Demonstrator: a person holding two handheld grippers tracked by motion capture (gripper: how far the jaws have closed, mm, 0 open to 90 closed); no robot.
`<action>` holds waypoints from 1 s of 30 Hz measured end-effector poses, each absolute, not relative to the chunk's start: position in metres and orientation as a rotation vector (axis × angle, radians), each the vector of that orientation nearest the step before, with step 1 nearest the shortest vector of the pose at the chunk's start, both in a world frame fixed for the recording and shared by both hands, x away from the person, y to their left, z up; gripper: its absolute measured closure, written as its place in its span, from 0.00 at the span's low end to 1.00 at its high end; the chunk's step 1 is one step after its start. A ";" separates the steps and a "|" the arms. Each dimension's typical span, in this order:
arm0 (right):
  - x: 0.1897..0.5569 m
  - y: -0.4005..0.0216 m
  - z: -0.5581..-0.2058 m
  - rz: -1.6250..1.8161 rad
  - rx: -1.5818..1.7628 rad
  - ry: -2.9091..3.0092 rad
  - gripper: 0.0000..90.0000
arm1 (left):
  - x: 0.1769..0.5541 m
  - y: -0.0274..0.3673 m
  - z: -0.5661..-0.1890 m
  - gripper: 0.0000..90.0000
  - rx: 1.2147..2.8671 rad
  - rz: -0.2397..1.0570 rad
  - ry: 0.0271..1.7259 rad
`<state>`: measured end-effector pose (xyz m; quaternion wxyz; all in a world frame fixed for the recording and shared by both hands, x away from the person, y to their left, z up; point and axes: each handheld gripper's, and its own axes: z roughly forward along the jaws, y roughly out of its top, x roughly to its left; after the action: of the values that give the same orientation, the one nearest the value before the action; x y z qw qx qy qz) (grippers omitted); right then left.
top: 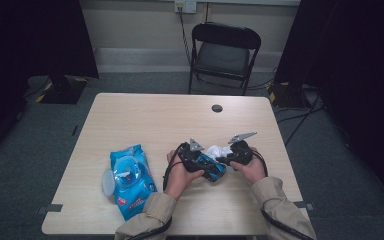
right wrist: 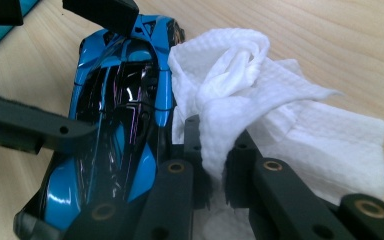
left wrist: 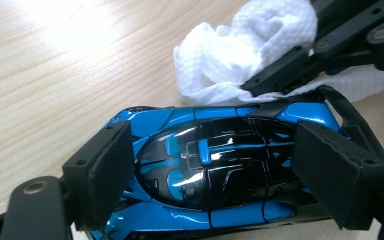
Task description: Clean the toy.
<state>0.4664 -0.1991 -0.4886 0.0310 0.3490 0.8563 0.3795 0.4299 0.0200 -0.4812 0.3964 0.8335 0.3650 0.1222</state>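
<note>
A blue and black toy car (top: 212, 168) lies on the table (top: 155, 120) near its front edge. My left gripper (left wrist: 215, 150) straddles the car (left wrist: 215, 170), its pads against both sides of the dark canopy. My right gripper (right wrist: 215, 145) is shut on a crumpled white wipe (right wrist: 280, 100), which rests against the side of the car (right wrist: 120, 100). In the high view the left gripper (top: 195, 157) and right gripper (top: 237, 152) meet over the car, with the wipe (top: 219, 151) between them. The left gripper view shows the wipe (left wrist: 230, 55) just behind the car.
A blue pack of wet wipes (top: 130, 180) lies to the left of the hands, its round lid (top: 109, 182) flipped open. A cable hole (top: 217, 108) sits at the table's far side. A black folding chair (top: 223, 50) stands beyond the table.
</note>
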 end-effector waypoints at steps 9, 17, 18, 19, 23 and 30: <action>0.461 -0.208 -0.488 1.170 1.100 2.636 0.93 | 0.430 0.020 -0.481 0.19 2.108 0.313 0.926; 0.465 -0.220 -0.481 1.157 1.133 2.560 0.93 | 0.430 0.020 -0.481 0.19 2.109 0.313 0.928; 0.467 -0.221 -0.480 1.158 1.141 2.539 0.93 | 0.430 0.020 -0.481 0.19 2.115 0.311 0.929; 0.468 -0.220 -0.479 1.164 1.135 2.528 0.93 | 0.430 0.019 -0.481 0.19 2.110 0.308 0.934; 0.475 -0.213 -0.475 1.187 1.135 2.488 0.93 | 0.430 0.019 -0.480 0.19 2.121 0.309 0.934; 0.487 -0.182 -0.470 1.213 1.124 2.464 0.93 | 0.430 0.019 -0.480 0.19 2.118 0.310 0.933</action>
<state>0.4867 -0.1817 -0.4698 0.0869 0.3774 0.8271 0.4074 0.4295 0.0188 -0.4804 0.3922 0.8344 0.3675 0.1222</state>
